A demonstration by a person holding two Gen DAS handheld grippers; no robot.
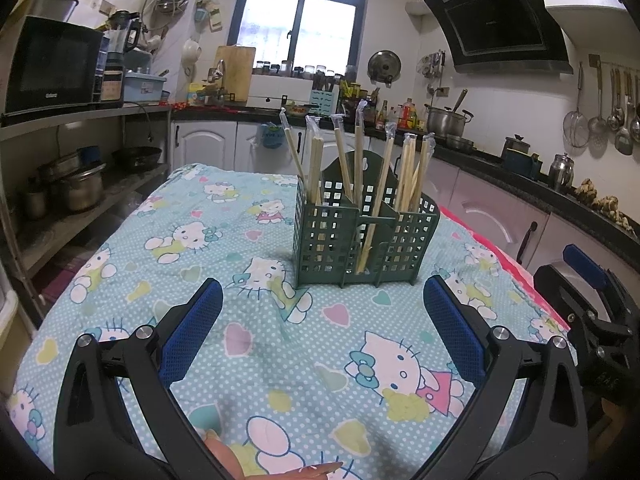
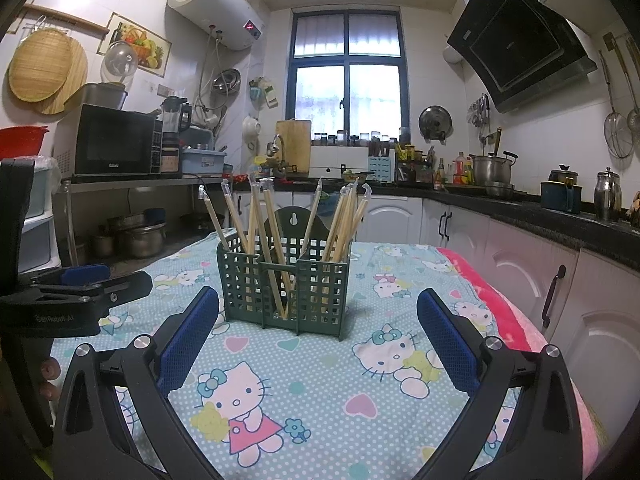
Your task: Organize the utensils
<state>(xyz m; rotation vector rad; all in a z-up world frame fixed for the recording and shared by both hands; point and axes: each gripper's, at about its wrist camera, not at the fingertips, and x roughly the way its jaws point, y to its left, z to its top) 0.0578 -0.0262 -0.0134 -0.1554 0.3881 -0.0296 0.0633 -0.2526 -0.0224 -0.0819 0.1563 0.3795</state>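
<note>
A dark green slotted utensil holder (image 1: 362,236) (image 2: 286,284) stands upright on the table's cartoon-cat cloth (image 1: 248,320) (image 2: 320,392). Several pairs of wrapped wooden chopsticks (image 1: 358,160) (image 2: 272,240) lean in its compartments. My left gripper (image 1: 320,308) is open, just short of the holder, with nothing between its blue pads. My right gripper (image 2: 316,320) is open too, a little in front of the holder and empty. The right gripper (image 1: 592,308) also shows at the right edge of the left wrist view, and the left gripper (image 2: 80,284) at the left edge of the right wrist view.
A pink cloth edge (image 2: 496,300) runs along the table's right side. White cabinets under a dark counter (image 2: 560,220) with pots stand to the right. A metal shelf (image 1: 80,184) with pans and a microwave (image 1: 52,68) stands on the left. Fingers (image 1: 280,468) show at the bottom edge.
</note>
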